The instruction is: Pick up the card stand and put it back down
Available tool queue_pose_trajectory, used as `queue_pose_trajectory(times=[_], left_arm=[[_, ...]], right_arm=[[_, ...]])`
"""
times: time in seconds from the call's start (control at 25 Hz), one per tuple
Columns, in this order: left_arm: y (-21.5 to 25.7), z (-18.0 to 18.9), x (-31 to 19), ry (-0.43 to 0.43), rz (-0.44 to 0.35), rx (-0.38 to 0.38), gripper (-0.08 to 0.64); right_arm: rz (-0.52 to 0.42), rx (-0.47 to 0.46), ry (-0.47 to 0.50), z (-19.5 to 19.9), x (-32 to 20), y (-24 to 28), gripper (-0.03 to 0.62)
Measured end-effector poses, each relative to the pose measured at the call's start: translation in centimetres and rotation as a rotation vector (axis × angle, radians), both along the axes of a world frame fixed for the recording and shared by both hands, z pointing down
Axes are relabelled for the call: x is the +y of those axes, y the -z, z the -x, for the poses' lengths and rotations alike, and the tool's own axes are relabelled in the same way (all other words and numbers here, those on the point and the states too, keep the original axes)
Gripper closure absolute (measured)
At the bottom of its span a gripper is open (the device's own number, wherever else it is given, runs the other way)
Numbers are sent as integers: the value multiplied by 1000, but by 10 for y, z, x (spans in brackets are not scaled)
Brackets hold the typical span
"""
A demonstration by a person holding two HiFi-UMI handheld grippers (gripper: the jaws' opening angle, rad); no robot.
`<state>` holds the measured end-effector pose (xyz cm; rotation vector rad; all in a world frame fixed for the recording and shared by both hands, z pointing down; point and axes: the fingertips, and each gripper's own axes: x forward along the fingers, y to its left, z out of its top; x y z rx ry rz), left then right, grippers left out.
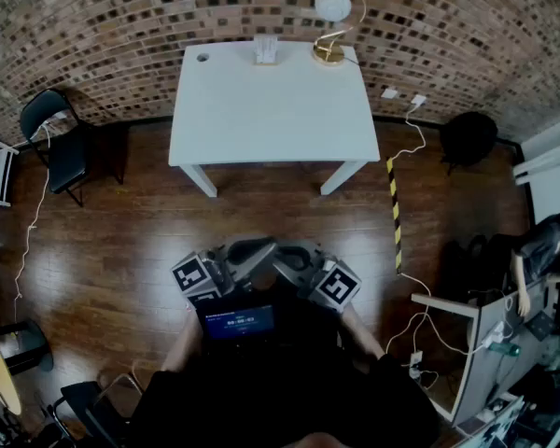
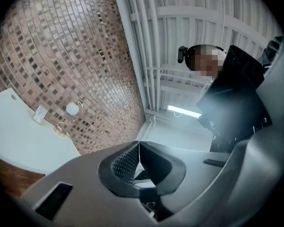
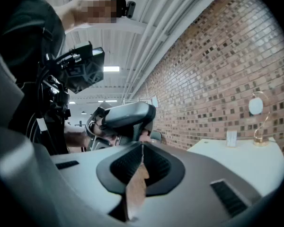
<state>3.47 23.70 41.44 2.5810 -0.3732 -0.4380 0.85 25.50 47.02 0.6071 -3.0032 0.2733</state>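
Observation:
The card stand is a small white upright piece at the far edge of the white table, beside a gold lamp with a white globe. It also shows small in the left gripper view and the right gripper view. Both grippers are held close to the person's body, well short of the table and over the wooden floor. My left gripper is shut and empty. My right gripper is shut too, with nothing between its jaws; both point upward toward the brick wall.
A black chair stands left of the table and a round black stool to its right. A yellow-black strip and white cables run across the floor at right. A desk with a seated person fills the right edge.

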Motion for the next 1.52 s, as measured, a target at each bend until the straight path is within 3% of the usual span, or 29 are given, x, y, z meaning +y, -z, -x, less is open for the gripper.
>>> queue_pose_trajectory(times=[0.16,0.28,0.36,0.44,0.64,0.84,0.96,1.04,1.24,1.52], left_arm=[[14,-50,-31,4,-21,10,554],[17,-79,-47,-17,-32,-9,554],[13,-93,-58,-25,-29,-26,554],[7,-102,-68,-18,-15,-33,554],[2,-105,-96,-3,39,0,554],[-9,-78,-143,52,67,-4,554],[-24,-49,-180,68,103,42,554],[-34,-32,-209,66,130,83,554],[-35,2,-284,27,137,128,554],[-46,50,-355,-27,171,109,554]], right_arm=[[-24,-79,-42,-52,-32,14,578],[20,-147,-61,-82,-50,13,574],[62,-181,-47,-95,-61,8,574],[91,-189,-12,-104,-69,2,529],[130,-208,68,-111,-90,1,523],[193,-211,48,-115,-131,-10,520],[217,-208,-18,-117,-168,-17,512],[239,-215,-81,-119,-197,-21,471],[292,-272,-234,-112,-271,-19,456],[297,-173,-314,-73,-352,-20,448]])
